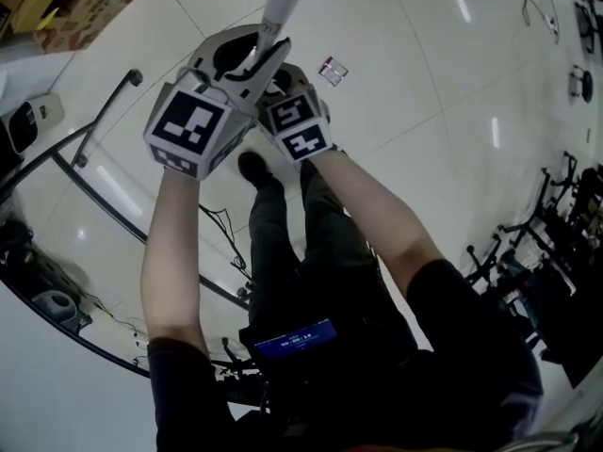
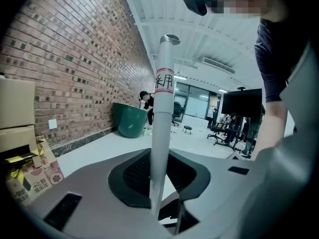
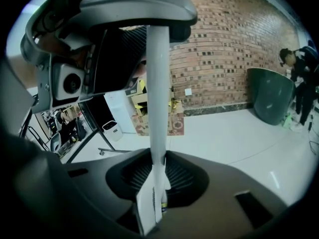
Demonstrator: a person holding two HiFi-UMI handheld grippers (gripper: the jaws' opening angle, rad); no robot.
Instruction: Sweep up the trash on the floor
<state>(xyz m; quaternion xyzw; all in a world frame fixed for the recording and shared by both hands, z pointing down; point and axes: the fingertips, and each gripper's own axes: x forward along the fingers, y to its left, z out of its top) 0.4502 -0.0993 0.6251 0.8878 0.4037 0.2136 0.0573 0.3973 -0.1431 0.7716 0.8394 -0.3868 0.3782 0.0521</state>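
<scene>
Your left gripper (image 2: 158,208) was closed partway on a pale grey round pole (image 2: 162,133). The jaws clamped its shaft below a red-striped label band, not far under the pole's capped top end. Your right gripper (image 3: 152,208) was shut on the same pole lower down, and the shaft rose straight out from between its jaws. From there the left gripper showed just above it on the pole.

You held both bare forearms stretched forward from your dark short sleeves. The two marker cubes sat side by side in front of you, almost touching, above your dark trousers and a black shoe (image 1: 252,166).

A small crumpled wrapper (image 1: 333,70) lay on the glossy white floor (image 1: 424,111). It was just beyond the grippers, to the right of the pole and clear of it.
</scene>
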